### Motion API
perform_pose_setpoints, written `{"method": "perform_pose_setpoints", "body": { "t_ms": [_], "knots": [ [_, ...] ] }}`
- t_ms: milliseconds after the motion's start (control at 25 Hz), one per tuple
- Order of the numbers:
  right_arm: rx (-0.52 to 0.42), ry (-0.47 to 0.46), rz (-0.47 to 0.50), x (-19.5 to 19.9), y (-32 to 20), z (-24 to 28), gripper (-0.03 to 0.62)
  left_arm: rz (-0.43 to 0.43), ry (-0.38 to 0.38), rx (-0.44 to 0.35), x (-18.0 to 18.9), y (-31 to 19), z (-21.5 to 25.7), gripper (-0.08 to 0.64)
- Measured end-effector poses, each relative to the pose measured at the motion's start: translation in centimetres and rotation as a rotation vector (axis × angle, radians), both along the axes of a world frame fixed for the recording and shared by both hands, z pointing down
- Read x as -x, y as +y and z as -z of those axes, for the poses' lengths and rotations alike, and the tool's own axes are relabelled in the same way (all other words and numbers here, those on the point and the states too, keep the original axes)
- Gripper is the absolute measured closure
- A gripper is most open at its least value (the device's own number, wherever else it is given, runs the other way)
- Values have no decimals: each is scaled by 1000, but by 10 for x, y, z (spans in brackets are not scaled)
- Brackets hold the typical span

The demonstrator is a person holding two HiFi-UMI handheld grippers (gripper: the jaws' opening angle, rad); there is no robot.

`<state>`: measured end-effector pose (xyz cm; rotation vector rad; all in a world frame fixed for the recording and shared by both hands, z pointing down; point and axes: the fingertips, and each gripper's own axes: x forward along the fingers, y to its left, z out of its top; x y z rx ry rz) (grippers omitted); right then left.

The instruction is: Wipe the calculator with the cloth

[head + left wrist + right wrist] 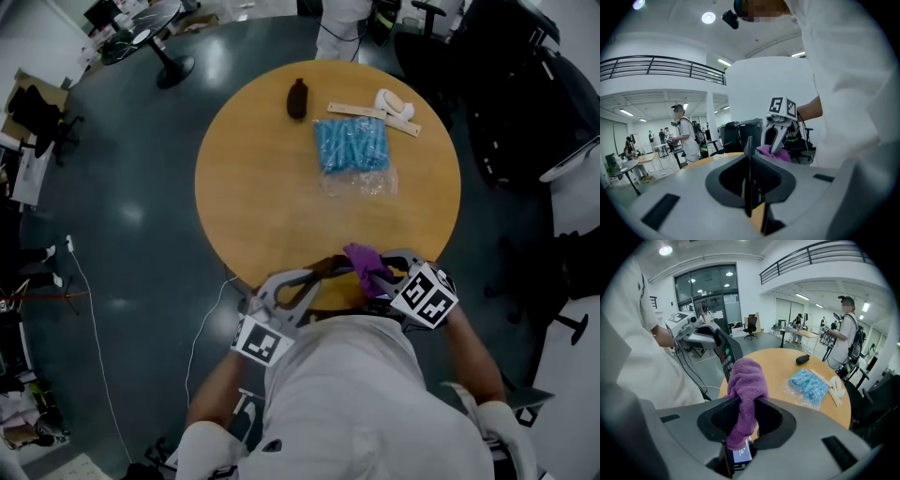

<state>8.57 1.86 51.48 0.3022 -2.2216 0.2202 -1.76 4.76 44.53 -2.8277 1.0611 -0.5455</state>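
Left tongs [749, 161]: clenched on the calculator [725, 358], gripping it by one end. From the left gripper view the thing sits edge-on, a thin dark slab standing straight up between the jaws.
Calculator: held in the air at the near edge of the bench [262, 187], right in front of the person's chest. Its keypad, with coloured buttons, faces the right tongs [744, 420].
Right tongs: grasping the cloth [747, 378], and it's a firm bite. The purple fabric bunches out above the jaws in a fat rounded wad, with a tail hanging down between them.
Cloth and calculator: very close together. From the head view the purple wad sits at the far end of the dark slab. Whether it actually presses on the keys, I can't tell from here.
Tongs to each other: pointed in towards one another, left from the left, right from the right, both over the near rim.
Mid-bench: a blue packet [351, 146] in clear plastic, lying flat, well apart from the action.
Far side: a small dark object [297, 98]. Beside it are pale wooden strips [361, 111], with a white object [394, 101] at their right end.
Background: a person with a backpack [686, 133] is standing out on the floor.
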Motion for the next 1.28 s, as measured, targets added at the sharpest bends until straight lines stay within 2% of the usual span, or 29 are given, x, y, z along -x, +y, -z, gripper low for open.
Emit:
{"method": "perform_pose_setpoints", "body": {
  "t_ms": [80,160,240,320,360,400,480,600,760,960,1120,1280],
  "knots": [
    [49,41,1,-14,1,-22,492,-36,-42,-3,2,3,-6,517],
    [63,49,-6,-30,-8,-27,492,-95,-115,-34,0,8,-11,517],
    [45,-20,16,-33,-21,7,492,-176,-217,-89,-6,13,-16,517],
    [38,-138,109,-12,-23,67,492,-261,-301,-146,-13,17,-17,517],
    [43,-183,172,4,-19,95,492,-299,-319,-166,-17,18,-16,517],
    [52,-207,236,20,-13,115,492,-330,-323,-180,-20,19,-13,517],
    [87,-198,354,48,2,131,492,-380,-314,-201,-27,20,-5,517],
    [169,-139,492,71,22,123,492,-446,-313,-227,-37,23,6,517],
    [209,-26,607,78,38,111,492,-509,-323,-280,-47,34,14,517],
    [263,39,631,75,49,99,492,-557,-381,-374,-46,49,19,517],
    [265,91,619,67,46,84,492,-622,-441,-446,-49,61,21,517],
    [300,84,583,63,40,75,492,-654,-455,-504,-50,72,25,517]
  ]
}}
